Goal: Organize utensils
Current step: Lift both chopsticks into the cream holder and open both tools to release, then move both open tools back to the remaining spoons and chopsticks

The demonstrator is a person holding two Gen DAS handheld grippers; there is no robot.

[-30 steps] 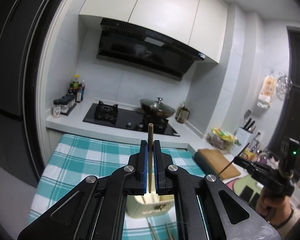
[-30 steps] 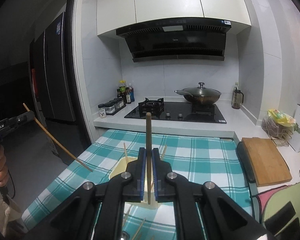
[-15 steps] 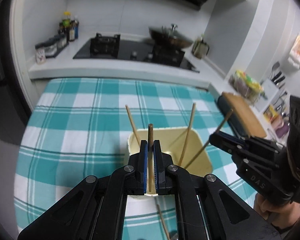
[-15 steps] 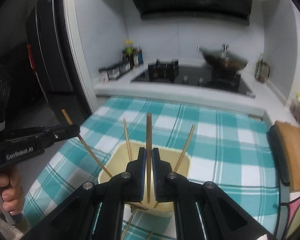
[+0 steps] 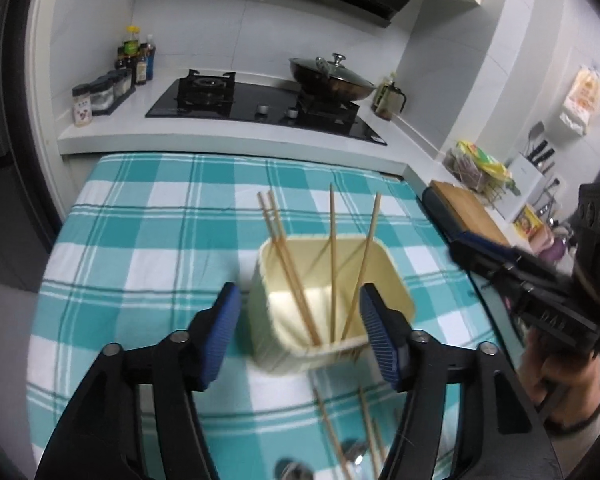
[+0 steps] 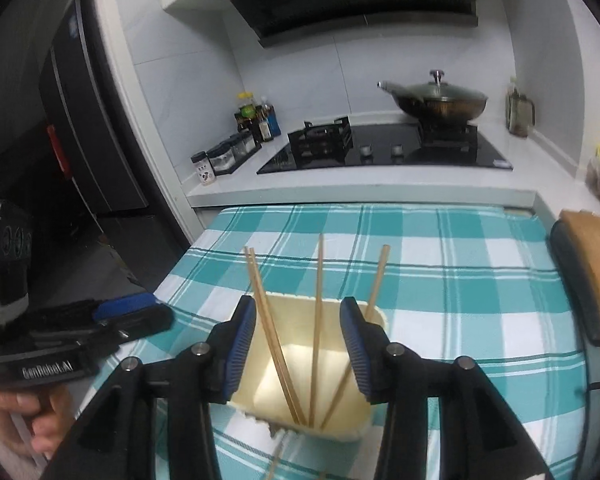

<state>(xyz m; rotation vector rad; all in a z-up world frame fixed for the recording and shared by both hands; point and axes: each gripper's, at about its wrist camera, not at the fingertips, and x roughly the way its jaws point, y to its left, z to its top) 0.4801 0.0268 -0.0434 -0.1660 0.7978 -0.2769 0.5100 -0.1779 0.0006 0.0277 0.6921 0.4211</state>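
A cream utensil holder (image 5: pixel 388 280) (image 6: pixel 376 312) stands on the teal checked tablecloth (image 5: pixel 148 232) with several wooden chopsticks (image 5: pixel 332 248) (image 6: pixel 318 300) leaning upright in it. My left gripper (image 5: pixel 300 320) is open and empty, its blue pads just above and either side of the holder. My right gripper (image 6: pixel 298 344) is open and empty too, over the holder's near rim. Loose chopsticks (image 5: pixel 332 436) lie on the cloth in front of the holder. Each gripper shows in the other's view, the right one (image 5: pixel 476 252) and the left one (image 6: pixel 128 312).
A gas hob (image 5: pixel 260 108) with a lidded wok (image 5: pixel 332 76) sits on the white counter behind. Spice jars and bottles (image 5: pixel 112 80) stand at back left. A wooden cutting board (image 5: pixel 472 208) lies to the right, a fridge (image 6: pixel 80 120) to the left.
Both grippers opened and let go of their chopsticks, which now stand in the holder. Both grippers tilted down and moved in over the holder.
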